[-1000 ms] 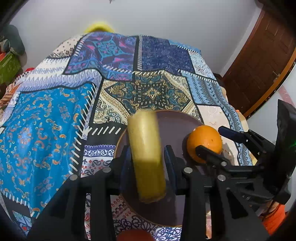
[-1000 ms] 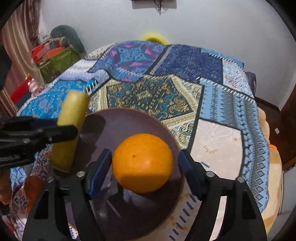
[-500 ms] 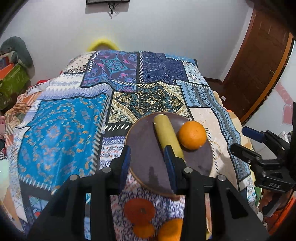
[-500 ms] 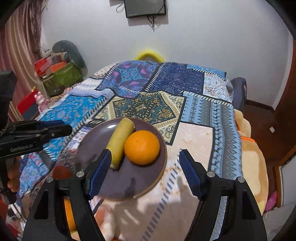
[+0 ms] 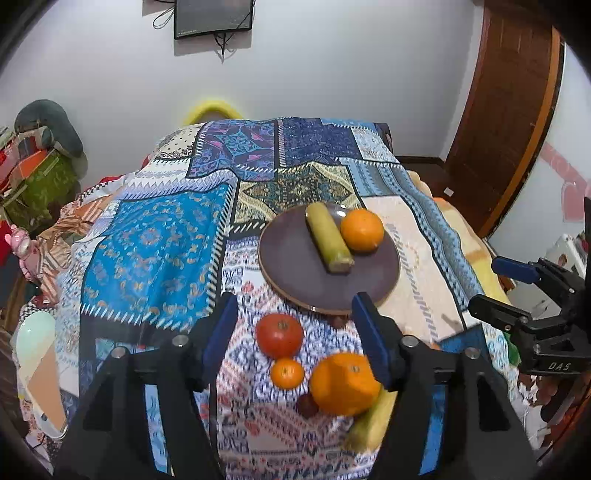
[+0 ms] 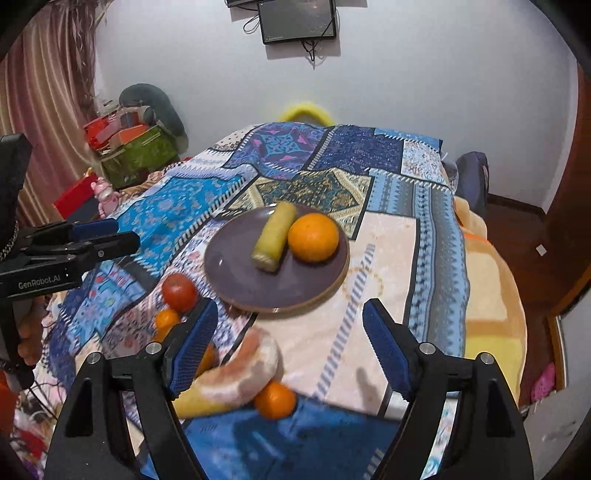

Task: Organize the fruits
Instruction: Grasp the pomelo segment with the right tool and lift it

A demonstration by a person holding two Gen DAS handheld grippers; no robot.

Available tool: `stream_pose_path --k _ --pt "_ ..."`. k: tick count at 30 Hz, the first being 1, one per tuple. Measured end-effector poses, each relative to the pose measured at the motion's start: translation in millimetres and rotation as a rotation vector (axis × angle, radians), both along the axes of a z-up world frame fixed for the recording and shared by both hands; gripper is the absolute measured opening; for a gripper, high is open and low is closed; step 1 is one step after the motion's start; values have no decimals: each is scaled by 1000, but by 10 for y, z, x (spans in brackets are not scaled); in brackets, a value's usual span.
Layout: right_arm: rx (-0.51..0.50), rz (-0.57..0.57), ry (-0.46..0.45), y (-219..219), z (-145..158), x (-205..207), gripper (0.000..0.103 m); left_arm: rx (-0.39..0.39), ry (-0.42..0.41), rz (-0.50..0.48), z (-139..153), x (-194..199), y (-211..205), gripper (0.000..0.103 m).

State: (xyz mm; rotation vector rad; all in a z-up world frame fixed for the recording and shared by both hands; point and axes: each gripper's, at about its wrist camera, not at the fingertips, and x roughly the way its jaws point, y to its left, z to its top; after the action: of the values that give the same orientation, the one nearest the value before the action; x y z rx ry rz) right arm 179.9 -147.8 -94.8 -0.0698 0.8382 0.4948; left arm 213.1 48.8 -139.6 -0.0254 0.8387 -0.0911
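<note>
Holding both tools above the near end of the bed, we see our left gripper (image 5: 293, 341) with its jaws spread wide and nothing between the pads; they have just been opening. Our right gripper (image 6: 286, 347) is likewise wide apart and empty, its jaws also having just opened further. On the patchwork bedspread (image 5: 155, 243) sits a dark purple plate (image 5: 295, 266), and on it a yellow-green banana piece (image 5: 328, 238) lies lengthwise, touching an orange (image 5: 362, 229) at its right. Off the plate, closer to us, a red tomato (image 5: 279, 335) rests just beside a small tangerine (image 5: 287, 373). A larger orange (image 5: 343, 384) lies to the right of those, partly over a yellow banana (image 5: 371, 424) and next to a small dark fruit (image 5: 307, 405) we cannot name. From the right wrist view, a pale, pinkish curved fruit (image 6: 251, 365) that we cannot identify lies near another tangerine (image 6: 275, 401), both below the plate's near rim. A dark screen (image 6: 297, 20) hangs on the white wall beyond the bed.
</note>
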Motion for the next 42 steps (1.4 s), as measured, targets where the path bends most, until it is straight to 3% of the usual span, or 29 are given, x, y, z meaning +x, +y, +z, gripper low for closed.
stream_pose_path --k 5,11,15,25,30,33,35,42 --pt "16 14 30 -6 -67 -186 80 -2 27 -2 -104 -184 -42 73" --pt "14 40 82 69 -223 -331 80 8 75 -9 -276 -361 -70 74" --pt "6 55 138 144 -380 -315 80 0 87 -5 -351 -439 -37 85" --pt "-26 88 240 390 -712 -205 80 -13 154 2 -603 -404 -10 85" --pt "-65 89 204 442 -762 -181 81 -19 185 -3 -715 -348 -47 85" --pt "-67 93 186 414 -768 -166 72 -28 194 -10 -753 -317 -91 85" --pt "-48 100 188 383 -761 -140 54 -37 201 -15 -770 -292 -117 85" --pt "-2 91 172 256 -671 -72 48 -25 176 -58 -757 -252 -276 85"
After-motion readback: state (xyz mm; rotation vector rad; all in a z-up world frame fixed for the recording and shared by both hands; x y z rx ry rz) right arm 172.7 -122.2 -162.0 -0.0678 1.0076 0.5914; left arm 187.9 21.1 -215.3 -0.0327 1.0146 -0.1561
